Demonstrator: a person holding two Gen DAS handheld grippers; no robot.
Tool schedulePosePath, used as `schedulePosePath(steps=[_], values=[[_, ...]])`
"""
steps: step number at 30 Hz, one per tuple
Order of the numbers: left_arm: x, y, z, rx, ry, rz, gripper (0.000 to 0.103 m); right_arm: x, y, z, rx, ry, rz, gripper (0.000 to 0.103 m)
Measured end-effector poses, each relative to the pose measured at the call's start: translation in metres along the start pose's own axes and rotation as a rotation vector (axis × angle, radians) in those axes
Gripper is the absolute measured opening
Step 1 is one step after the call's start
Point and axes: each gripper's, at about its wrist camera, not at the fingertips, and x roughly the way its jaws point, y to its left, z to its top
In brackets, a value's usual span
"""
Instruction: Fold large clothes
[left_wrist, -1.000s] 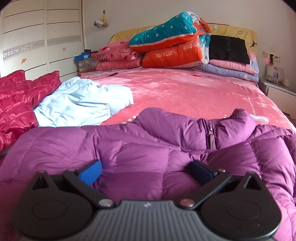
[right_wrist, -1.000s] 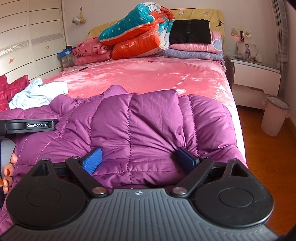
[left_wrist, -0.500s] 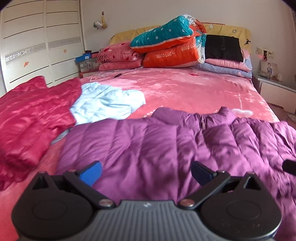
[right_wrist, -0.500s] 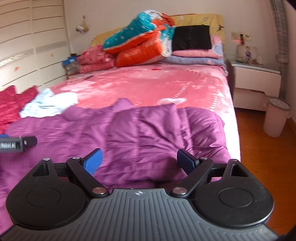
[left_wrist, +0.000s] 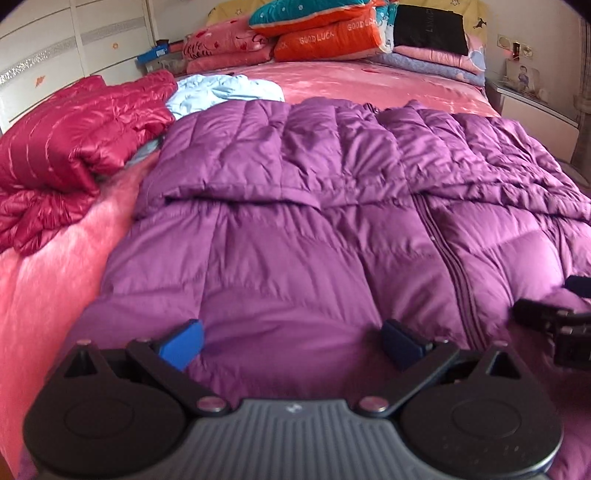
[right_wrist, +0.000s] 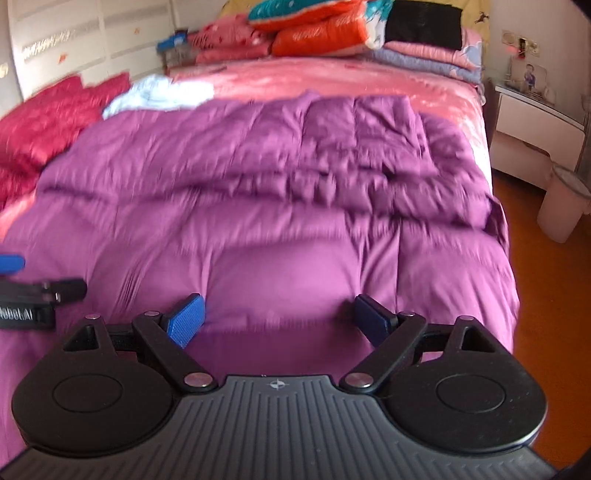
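Purple jacket (left_wrist: 295, 229) dead ahead of both my tongs, zipper running away from me; left tongs (left_wrist: 291, 341) and right tongs (right_wrist: 277, 319) wide open, empty (left nearer zipper)

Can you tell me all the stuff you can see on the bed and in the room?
Puffy jacket: one, purple, spread across near end of bed.
Red jacket: one, left, bunched.
Light blue garment: one, behind the purple one.
Bedspread: one, pink.
Folded quilts and pillows: stack, orange, teal, pink, black, at headboard.
Nightstand: one, white, right of bed.
Bin: one, pale, on floor.
Left gripper: black, blue pads, open.
Right gripper: same, open.
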Motion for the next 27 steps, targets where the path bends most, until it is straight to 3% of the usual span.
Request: schedulePosePath(steps=[10,27], values=[[-0.032,-0.011,-0.032,0.074,0.037,-0.041,0.102,-0.044,0.015,-0.044,-0.082,0.117,0.014,0.103],[-0.09,-0.012,-0.075,0.102,0.085,-0.127,0.102,-0.099,0.01,-0.083,-0.035,0.246,0.128,0.103]])
